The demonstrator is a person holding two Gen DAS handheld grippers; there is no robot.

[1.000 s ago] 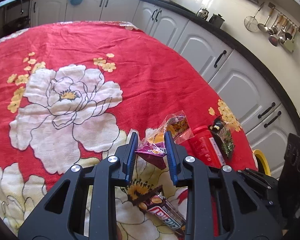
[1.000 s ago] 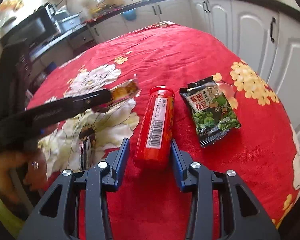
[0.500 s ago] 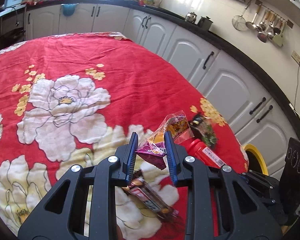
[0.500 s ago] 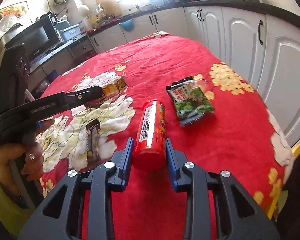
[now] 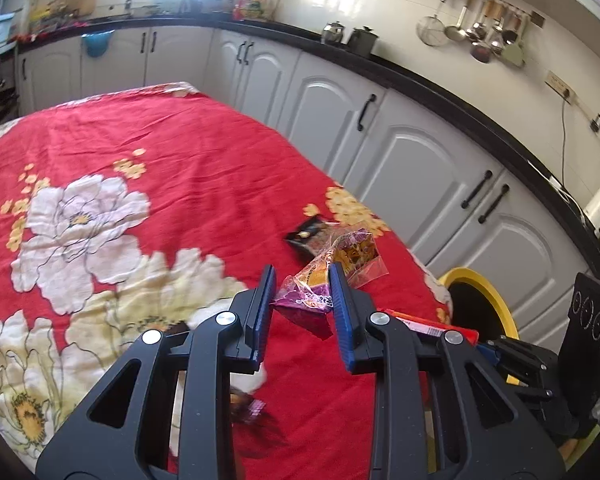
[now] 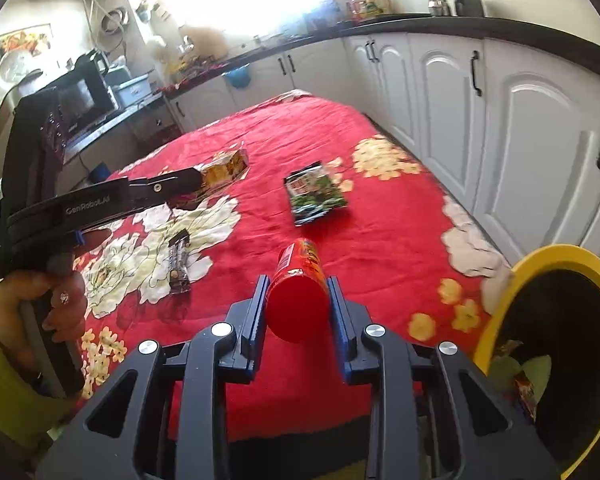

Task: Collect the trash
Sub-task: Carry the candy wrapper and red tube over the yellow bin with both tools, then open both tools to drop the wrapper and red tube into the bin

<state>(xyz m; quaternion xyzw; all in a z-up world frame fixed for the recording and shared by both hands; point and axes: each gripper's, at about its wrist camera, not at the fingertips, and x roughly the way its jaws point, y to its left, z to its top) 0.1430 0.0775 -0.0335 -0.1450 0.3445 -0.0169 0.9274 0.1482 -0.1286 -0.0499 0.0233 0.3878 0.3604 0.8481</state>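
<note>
My left gripper [image 5: 302,271] is shut on a crinkly clear snack wrapper [image 5: 356,252] with purple and orange print, held above the red floral tablecloth [image 5: 180,160]. The right wrist view shows that left gripper [image 6: 198,178] from the side, gripped by a person's hand, with the wrapper [image 6: 228,164] at its tip. The jaws of my right gripper [image 6: 297,280] are closing on a red canister [image 6: 300,304], and their pads press on its sides. The canister is tilted off the cloth. A yellow-rimmed black bin [image 6: 560,256] stands just past the table's right edge.
A green pea packet [image 6: 314,196] and a dark chocolate-bar wrapper [image 6: 179,260] lie on the cloth. White cabinets [image 5: 400,168] run close along the right side. The bin [image 5: 466,274] holds some trash. Pots and hanging utensils sit by the far wall.
Both grippers rose and moved right toward the table edge with their loads. The canister came up off the cloth. The yellow-rimmed bin came into the right wrist view.
</note>
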